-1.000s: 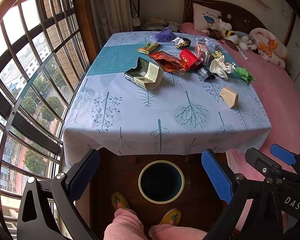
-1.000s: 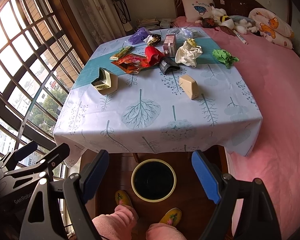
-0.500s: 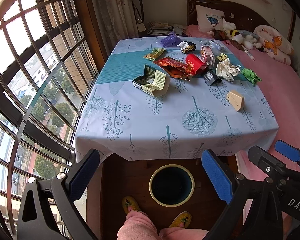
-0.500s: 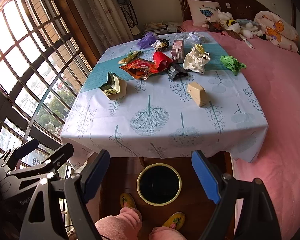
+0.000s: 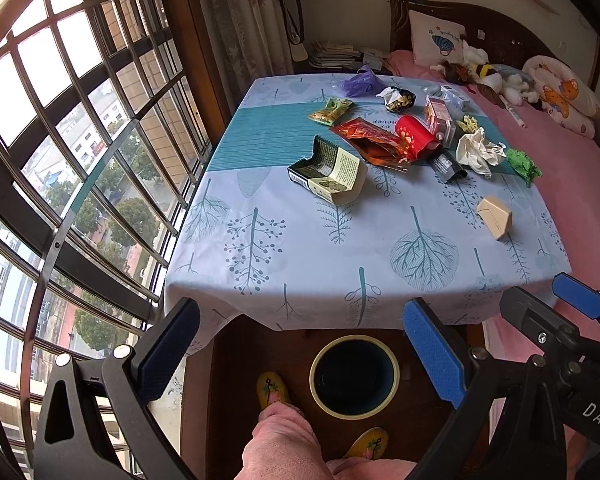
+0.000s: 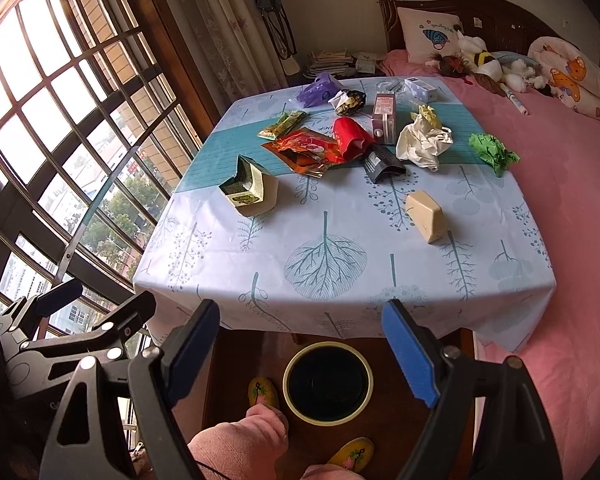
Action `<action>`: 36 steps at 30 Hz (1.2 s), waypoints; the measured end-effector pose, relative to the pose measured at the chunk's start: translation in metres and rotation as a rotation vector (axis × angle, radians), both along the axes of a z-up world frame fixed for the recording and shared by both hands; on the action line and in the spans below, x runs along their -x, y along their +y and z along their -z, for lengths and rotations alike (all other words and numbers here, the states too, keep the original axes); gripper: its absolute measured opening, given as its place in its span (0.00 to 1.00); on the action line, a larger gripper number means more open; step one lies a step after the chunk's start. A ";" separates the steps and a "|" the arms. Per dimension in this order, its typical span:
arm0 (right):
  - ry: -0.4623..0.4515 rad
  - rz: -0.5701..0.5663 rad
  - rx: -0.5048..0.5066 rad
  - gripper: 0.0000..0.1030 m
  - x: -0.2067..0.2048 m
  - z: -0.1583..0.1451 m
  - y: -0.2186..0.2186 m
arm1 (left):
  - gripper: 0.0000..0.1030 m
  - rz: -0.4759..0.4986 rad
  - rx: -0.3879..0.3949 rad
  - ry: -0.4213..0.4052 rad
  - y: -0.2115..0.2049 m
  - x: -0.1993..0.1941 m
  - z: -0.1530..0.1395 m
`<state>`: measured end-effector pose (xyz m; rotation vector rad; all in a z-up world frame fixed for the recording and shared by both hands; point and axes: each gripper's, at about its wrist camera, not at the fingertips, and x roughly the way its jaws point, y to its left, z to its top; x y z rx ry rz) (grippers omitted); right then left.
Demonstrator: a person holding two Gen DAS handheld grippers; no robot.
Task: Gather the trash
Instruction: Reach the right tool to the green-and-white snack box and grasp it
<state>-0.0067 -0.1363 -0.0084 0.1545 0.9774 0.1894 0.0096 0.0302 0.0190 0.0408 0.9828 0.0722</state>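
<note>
both cameras sit higher and farther back than a second ago: the table [image 5: 380,248] shows more of its top, and the bin [image 6: 327,383] lies lower in view.

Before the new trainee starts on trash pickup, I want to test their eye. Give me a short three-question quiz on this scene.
1. True or false: the left gripper holds trash.
2. Where is the bin? A) on the table B) on the floor at the table's near edge C) on the bed
3. Which trash lies nearest the right gripper?

Key: 1. False, both grippers are open and empty. 2. B. 3. The beige box.
</note>
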 end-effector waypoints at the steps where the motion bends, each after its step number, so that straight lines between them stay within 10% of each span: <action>1: -0.001 -0.006 0.003 0.81 -0.005 0.000 0.005 | 0.98 -0.002 0.008 0.002 0.004 -0.005 0.001; 16: 0.081 -0.042 0.047 0.74 -0.130 0.017 0.068 | 0.97 0.037 0.002 0.057 0.069 -0.144 0.010; 31: 0.251 -0.169 0.127 0.74 -0.258 0.100 0.115 | 0.97 0.145 0.023 0.252 0.104 -0.242 0.076; 36: 0.329 -0.194 0.072 0.46 -0.266 0.119 0.119 | 0.97 0.173 0.034 0.281 0.102 -0.257 0.085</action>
